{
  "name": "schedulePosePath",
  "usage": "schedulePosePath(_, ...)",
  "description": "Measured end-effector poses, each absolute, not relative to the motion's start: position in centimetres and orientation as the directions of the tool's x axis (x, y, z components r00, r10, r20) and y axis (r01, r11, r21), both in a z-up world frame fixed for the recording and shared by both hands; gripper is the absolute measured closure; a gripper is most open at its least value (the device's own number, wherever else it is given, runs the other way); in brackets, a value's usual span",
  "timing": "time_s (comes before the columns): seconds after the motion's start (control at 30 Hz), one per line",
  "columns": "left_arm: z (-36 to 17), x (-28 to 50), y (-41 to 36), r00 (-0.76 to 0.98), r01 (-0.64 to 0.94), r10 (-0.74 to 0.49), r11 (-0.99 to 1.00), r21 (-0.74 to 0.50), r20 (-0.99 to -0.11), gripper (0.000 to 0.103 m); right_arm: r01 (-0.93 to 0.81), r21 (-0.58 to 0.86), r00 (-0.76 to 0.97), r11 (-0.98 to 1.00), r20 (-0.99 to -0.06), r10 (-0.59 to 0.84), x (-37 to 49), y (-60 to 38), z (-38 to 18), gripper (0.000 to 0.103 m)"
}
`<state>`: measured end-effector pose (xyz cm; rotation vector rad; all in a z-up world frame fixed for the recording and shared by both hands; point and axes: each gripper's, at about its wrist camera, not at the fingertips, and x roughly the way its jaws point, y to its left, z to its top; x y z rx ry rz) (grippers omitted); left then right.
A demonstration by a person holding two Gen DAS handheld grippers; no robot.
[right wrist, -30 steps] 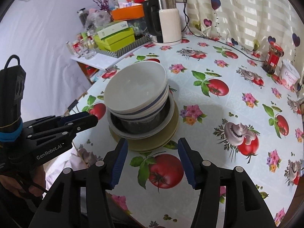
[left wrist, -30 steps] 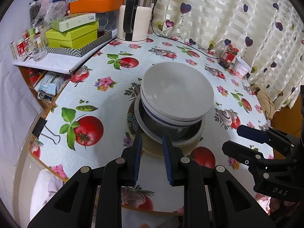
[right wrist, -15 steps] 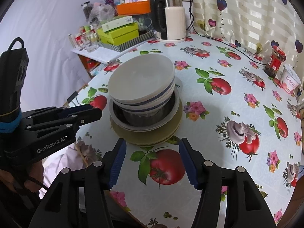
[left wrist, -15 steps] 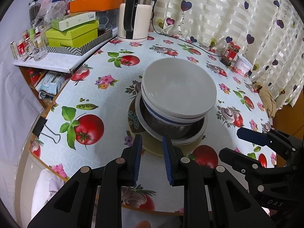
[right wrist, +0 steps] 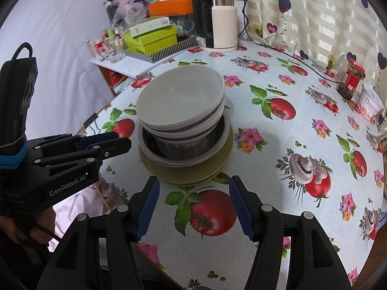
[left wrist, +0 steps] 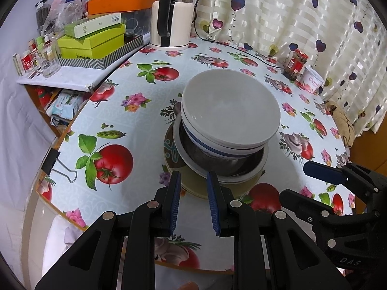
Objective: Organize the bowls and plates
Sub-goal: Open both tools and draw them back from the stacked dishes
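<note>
A stack of dishes stands on the tomato-print table. On top are two nested white bowls (left wrist: 229, 113), the lower one with a blue stripe (right wrist: 183, 125). They sit tilted in a steel bowl (left wrist: 225, 164) with a white rim, on an olive plate (left wrist: 191, 183). My left gripper (left wrist: 192, 181) is open and empty just short of the plate's near edge. My right gripper (right wrist: 193, 188) is open wide and empty in front of the stack (right wrist: 181, 111).
A white and black kettle (left wrist: 171, 21) stands at the back. Green boxes (left wrist: 92, 41) and glasses sit on a side shelf at the left. A red-lidded jar (left wrist: 296, 64) and a white tub (left wrist: 313, 82) stand at the far right. A binder clip (left wrist: 52, 162) grips the table's left edge.
Both grippers have drawn back slightly from the stack and stayed open. The stack has not moved.
</note>
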<state>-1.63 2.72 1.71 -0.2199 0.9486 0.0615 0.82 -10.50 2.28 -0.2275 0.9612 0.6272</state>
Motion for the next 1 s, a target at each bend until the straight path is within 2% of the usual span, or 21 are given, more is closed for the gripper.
schedulePosePath(1.0, 0.5, -1.2, 2.3, 0.558, -0.147, -0.049, 0.977, -0.157, -0.828, 0.08, -0.588, 0.098, 0.402, 0.803, -0.826, 0.395, 1.6, -11.5, 1.1, 0.039)
